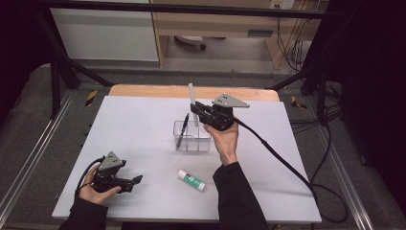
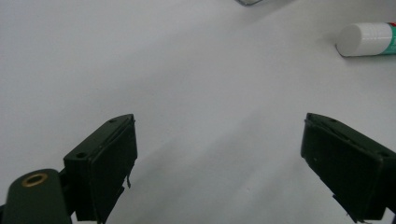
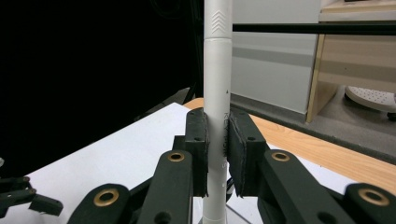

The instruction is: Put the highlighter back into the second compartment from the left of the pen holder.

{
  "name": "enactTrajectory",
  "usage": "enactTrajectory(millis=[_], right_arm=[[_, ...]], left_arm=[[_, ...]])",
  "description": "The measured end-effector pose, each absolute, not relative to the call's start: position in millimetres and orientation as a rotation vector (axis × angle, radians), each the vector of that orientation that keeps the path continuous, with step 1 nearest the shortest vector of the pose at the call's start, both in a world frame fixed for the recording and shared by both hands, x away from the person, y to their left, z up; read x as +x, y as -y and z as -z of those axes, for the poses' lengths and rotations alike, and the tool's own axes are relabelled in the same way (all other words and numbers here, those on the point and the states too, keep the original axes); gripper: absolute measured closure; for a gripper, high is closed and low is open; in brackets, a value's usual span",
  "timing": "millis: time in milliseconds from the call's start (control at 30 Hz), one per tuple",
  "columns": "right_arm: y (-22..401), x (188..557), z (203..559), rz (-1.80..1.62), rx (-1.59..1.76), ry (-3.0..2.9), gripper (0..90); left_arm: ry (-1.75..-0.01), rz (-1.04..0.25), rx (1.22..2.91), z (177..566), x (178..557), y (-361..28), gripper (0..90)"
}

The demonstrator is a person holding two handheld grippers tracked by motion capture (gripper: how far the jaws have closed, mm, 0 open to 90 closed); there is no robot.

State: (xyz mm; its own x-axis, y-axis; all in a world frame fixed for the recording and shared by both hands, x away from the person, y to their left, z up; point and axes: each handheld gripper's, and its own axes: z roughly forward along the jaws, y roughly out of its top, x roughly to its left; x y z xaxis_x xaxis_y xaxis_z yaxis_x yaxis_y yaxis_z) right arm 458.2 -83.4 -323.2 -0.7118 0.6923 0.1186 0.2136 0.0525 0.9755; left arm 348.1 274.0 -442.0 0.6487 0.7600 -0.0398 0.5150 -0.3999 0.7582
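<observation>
**Inspector:** What did the right gripper have between its pads?

**Assistant:** 1 white pen, clamped between the 2 pads, which stood nearly closed against its barrel. In the right gripper view the pen stood upright, running from below the pads up past the top of the frame. In the high view it was held above the clear container, its upper end rising above the gripper.

**Inspector:** And the container?

**Assistant:** It sat near the middle of the white table surface. 1 black pen leaned inside it, tilted toward the container's left side.

**Inspector:** The left gripper?

**Assistant:** It rested low at the near left of the table, in the person's left hand. Its 2 jaws stood wide apart with nothing between them, as the left gripper view showed, with bare table below.

**Inspector:** Anything else on the table?

**Assistant:** 1 glue stick, white with a green label, lay on its side near the front edge, between the 2 forearms and well apart from the container.
</observation>
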Motion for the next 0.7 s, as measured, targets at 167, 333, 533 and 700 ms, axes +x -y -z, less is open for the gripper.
enactTrajectory(millis=[167,333,533,700], right_arm=[[79,466,333,-1.683,0.929,-1.962,79.0],[73,470,345,-1.679,0.946,-1.982,79.0],[72,474,362,-1.678,0.977,-2.005,79.0],[72,474,376,-1.668,0.99,-2.022,79.0]], left_arm=[[-0.992,-0.405,2.087,442,348,-275,10.4],[-0.982,-0.404,2.09,441,348,-274,10.4],[-0.983,-0.405,2.091,442,348,-274,10.4],[-0.985,-0.403,2.091,442,349,-274,10.4]])
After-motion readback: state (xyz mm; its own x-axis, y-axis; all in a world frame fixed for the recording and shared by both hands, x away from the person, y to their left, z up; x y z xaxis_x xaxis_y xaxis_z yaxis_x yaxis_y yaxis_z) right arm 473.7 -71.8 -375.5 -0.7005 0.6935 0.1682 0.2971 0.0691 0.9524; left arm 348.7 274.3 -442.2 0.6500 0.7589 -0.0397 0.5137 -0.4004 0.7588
